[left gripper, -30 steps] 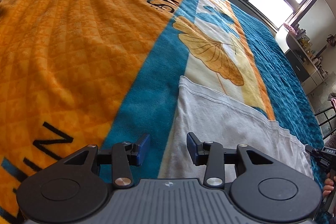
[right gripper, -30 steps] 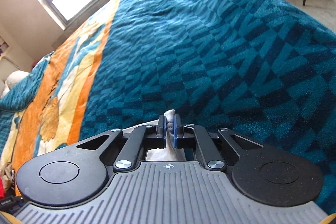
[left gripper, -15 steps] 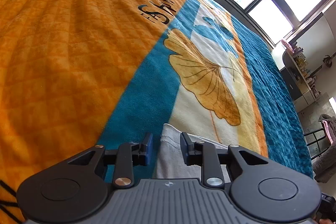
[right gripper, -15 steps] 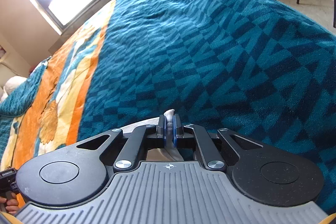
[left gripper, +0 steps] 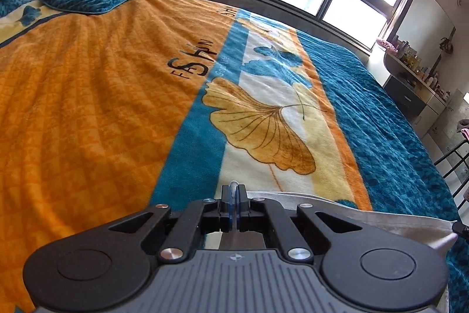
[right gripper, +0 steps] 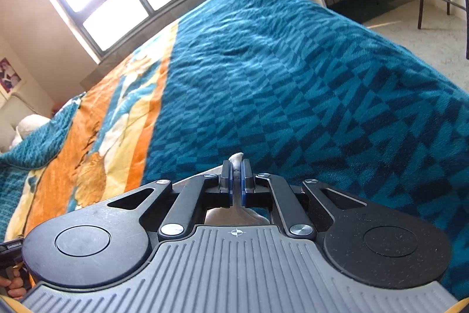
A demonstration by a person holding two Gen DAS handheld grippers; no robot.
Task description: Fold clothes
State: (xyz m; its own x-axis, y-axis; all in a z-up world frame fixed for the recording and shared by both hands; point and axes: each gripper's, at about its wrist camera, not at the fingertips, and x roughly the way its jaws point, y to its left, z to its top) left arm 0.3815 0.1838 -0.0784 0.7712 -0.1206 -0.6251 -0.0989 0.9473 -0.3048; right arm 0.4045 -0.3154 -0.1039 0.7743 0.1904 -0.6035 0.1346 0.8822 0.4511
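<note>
Left wrist view, left tool (left gripper: pixel 234 192) pinching white garment (left gripper: pixel 381 220) edge, right tool (right gripper: pixel 236 166) likewise

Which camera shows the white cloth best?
The left wrist view: the white cloth stretches sideways from the left gripper. The right wrist view shows only a pinched tuft in the right gripper.
</note>
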